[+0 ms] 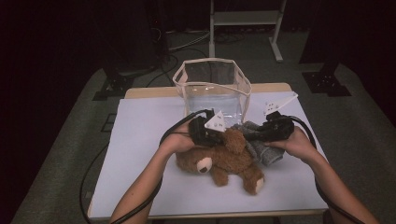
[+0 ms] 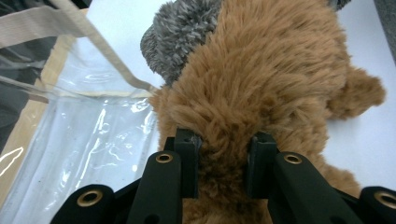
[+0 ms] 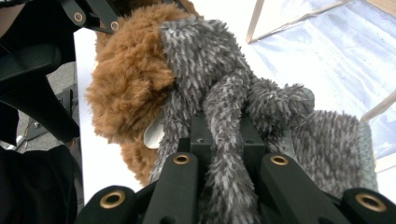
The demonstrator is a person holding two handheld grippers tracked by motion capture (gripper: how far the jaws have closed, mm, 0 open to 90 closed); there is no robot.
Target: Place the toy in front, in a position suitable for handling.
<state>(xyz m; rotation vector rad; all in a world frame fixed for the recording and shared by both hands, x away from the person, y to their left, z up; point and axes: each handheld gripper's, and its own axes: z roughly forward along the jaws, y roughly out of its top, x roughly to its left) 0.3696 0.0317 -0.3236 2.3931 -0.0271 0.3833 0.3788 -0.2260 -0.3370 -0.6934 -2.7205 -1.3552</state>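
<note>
- Left gripper (image 2: 223, 154) fingers clamped narrow on the fur of the brown fluffy plush teddy bear (image 1: 224, 156), which lies on the white-covered table (image 1: 140, 140) just in front of the clear plastic tote bag with beige trim (image 1: 212, 86).
- Right gripper (image 3: 223, 140) fingers pinched on a limb of the grey shaggy plush toy (image 3: 243, 93), which is pressed against the bear's far side.
- Judged step: lifting both toys toward the bag.
- To do it well: raise both hands together, keep the grips deep in the fur, clear the bag rim before lowering, and avoid snagging the strap.
</note>
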